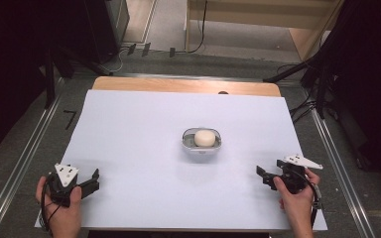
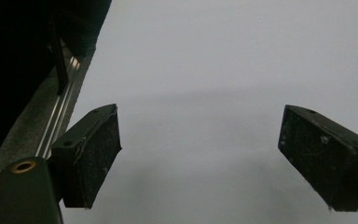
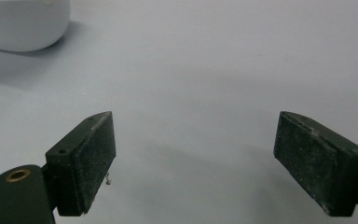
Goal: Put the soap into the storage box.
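Note:
A small white bowl (image 1: 201, 145) stands near the middle of the white table sheet (image 1: 144, 124), and a pale round lump (image 1: 204, 138) lies inside it. The bowl's curved side (image 3: 23, 25) also shows at the top left of the right gripper view. My left gripper (image 1: 95, 179) rests at the near left corner, held in a hand, jaws wide apart with nothing between them (image 2: 200, 158). My right gripper (image 1: 264, 175) sits at the near right, also open and empty (image 3: 193, 163), pointing left toward the bowl.
The sheet covers a wooden tabletop (image 1: 183, 85) whose far edge shows. Metal rails (image 1: 25, 158) run along both sides of the table. Dark stands and cables (image 1: 307, 104) crowd the floor at the right and far left.

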